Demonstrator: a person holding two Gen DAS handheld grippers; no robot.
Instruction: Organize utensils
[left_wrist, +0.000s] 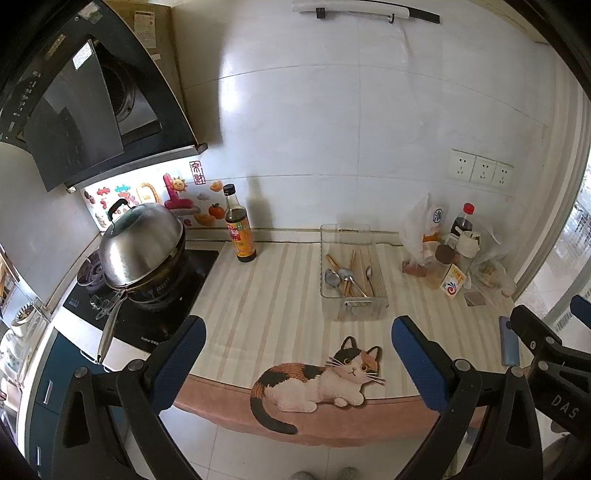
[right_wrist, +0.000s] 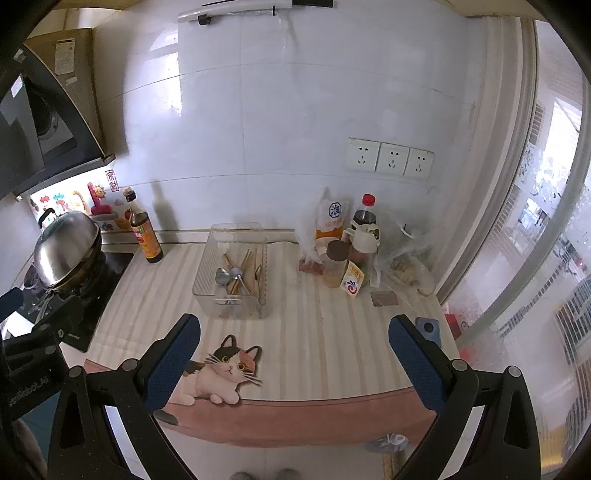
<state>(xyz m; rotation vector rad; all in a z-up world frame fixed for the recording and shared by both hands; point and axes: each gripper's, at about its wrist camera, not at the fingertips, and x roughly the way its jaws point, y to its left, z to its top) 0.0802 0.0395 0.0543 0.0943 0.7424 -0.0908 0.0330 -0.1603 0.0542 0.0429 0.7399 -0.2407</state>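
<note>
A lidded steel wok (left_wrist: 142, 247) sits on the black stove (left_wrist: 144, 306). A sauce bottle (left_wrist: 239, 225) stands beside it. Condiment jars (right_wrist: 351, 254) cluster under the wall sockets (right_wrist: 389, 158).

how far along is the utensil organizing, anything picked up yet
Done: nothing visibly sorted. The metal spoons and wooden chopsticks lie mixed and crossed in the clear plastic bin on the striped counter mat.
In hand: nothing. The left gripper and right gripper are both open, hovering at the counter's near edge.
Left: reaching into the bin and sorting; essentially the whole job.
</note>
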